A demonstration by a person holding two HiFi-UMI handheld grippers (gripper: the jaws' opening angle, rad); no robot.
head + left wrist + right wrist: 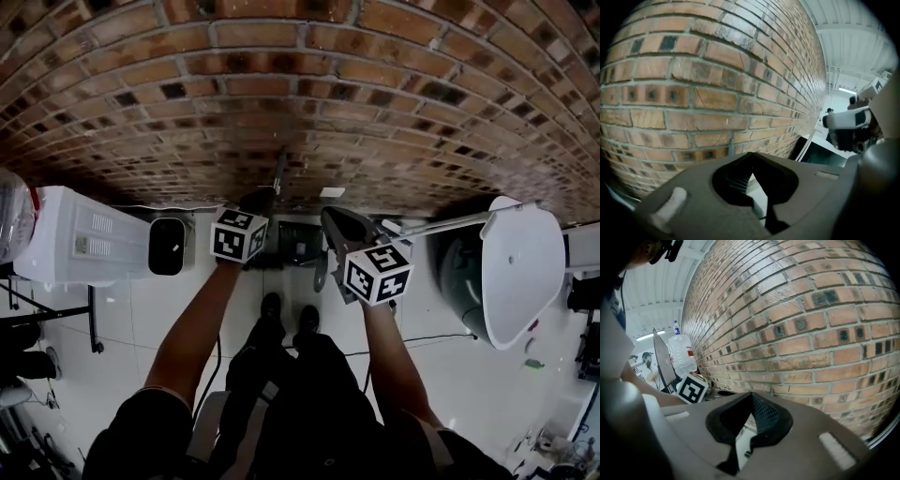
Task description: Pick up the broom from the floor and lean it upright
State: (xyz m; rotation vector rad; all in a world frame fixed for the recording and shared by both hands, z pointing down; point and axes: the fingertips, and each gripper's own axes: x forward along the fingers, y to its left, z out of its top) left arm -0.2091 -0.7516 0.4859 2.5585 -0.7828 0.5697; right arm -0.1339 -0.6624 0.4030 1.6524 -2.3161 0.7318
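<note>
No words or numbers can be read. The left gripper (pixel 257 201) and right gripper (pixel 334 219) carry only black-and-white square markers. The small label (pixel 82 245) on the white unit (pixel 56 225) is illegible.

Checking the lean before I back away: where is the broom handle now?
Head view, centre: the broom handle stands against the brick wall, just right of the left hand-held gripper and above the dark box at the wall's foot.

two grey plastic grippers (pixel 257 201) (pixel 330 217); two black shoes (pixel 271 305) (pixel 308 317); one large clear water jug (pixel 683 355); one red brick wall (pixel 300 94).
</note>
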